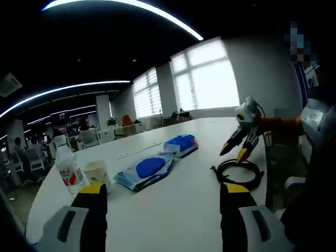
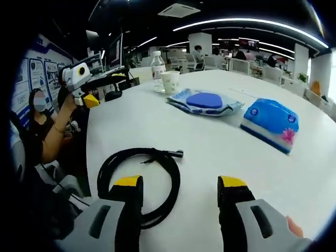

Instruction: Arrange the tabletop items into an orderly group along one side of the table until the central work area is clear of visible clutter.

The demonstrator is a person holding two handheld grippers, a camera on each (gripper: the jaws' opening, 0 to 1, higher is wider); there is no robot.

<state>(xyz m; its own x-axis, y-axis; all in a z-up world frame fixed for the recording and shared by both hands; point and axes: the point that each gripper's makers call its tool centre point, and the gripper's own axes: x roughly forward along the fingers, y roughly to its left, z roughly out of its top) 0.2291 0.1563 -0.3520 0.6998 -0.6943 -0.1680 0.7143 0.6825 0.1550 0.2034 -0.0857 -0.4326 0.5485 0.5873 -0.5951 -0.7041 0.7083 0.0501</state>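
Observation:
On the white table [image 1: 178, 215] lie a black coiled cable [image 1: 239, 173], a blue wipes pack [image 1: 145, 170] and a blue tissue pack [image 1: 181, 144]. A paper cup [image 1: 96, 171] and a plastic bottle [image 1: 65, 165] stand at the far left edge. My left gripper [image 1: 164, 191] is open over bare table, nothing between its jaws. My right gripper [image 1: 235, 152] hangs open just above the cable. In the right gripper view, the right gripper [image 2: 179, 184] is open, its left jaw over the cable [image 2: 142, 178]. Beyond it lie the wipes pack [image 2: 205, 101], tissue pack [image 2: 270, 123], cup [image 2: 169, 82] and bottle [image 2: 158, 65].
The left gripper [image 2: 84, 94] is held in a hand off the table's [image 2: 210, 152] left edge. A dark chair [image 1: 281, 157] stands by the table edge near the cable. Office chairs and tables fill the background, with windows behind.

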